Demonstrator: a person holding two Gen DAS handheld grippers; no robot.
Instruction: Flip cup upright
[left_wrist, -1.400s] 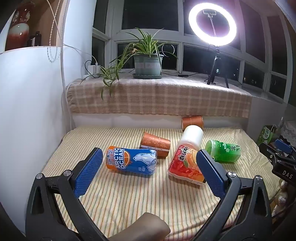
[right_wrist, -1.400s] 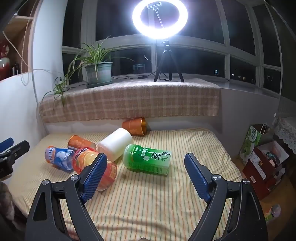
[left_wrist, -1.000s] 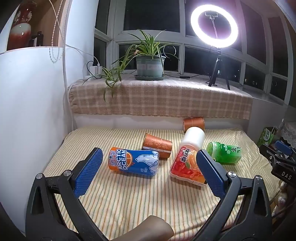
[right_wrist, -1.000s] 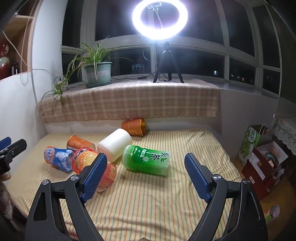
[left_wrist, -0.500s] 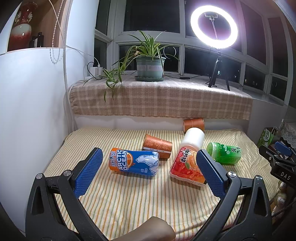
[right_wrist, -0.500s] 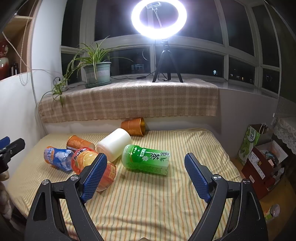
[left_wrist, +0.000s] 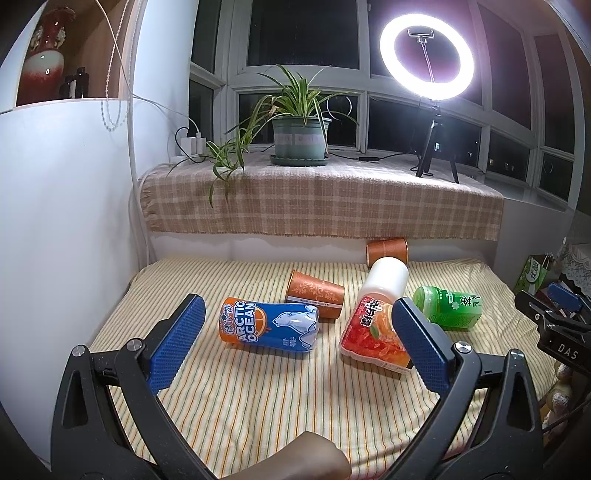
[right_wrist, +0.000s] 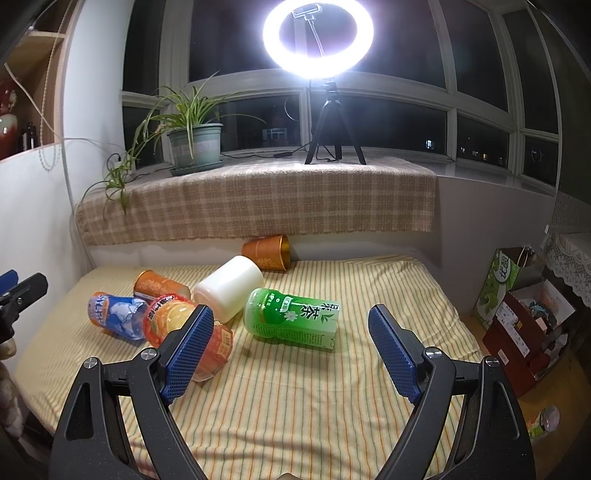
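Observation:
Several cups lie on their sides on a striped bed (left_wrist: 258, 398). A blue Arctic Ocean cup (left_wrist: 269, 326) lies nearest my open, empty left gripper (left_wrist: 295, 350). Behind it lies an orange paper cup (left_wrist: 316, 291); a second orange cup (left_wrist: 386, 251) lies at the back. A red-orange cup with a white cup stacked on it (left_wrist: 376, 314) and a green tea cup (left_wrist: 448, 308) lie to the right. My right gripper (right_wrist: 291, 354) is open and empty, short of the green tea cup (right_wrist: 295, 319). The red-orange cup (right_wrist: 184, 325) sits behind its left finger.
A checked cloth covers the sill (left_wrist: 317, 203), which holds a potted plant (left_wrist: 299, 142) and a ring light on a tripod (left_wrist: 428, 55). A white wall (left_wrist: 62, 221) bounds the bed's left. Boxes and bags (right_wrist: 524, 317) stand on the floor to the right.
Both grippers have drifted only slightly; the left view shifted a little, so the cups sit a touch further right and lower. No cup has moved.

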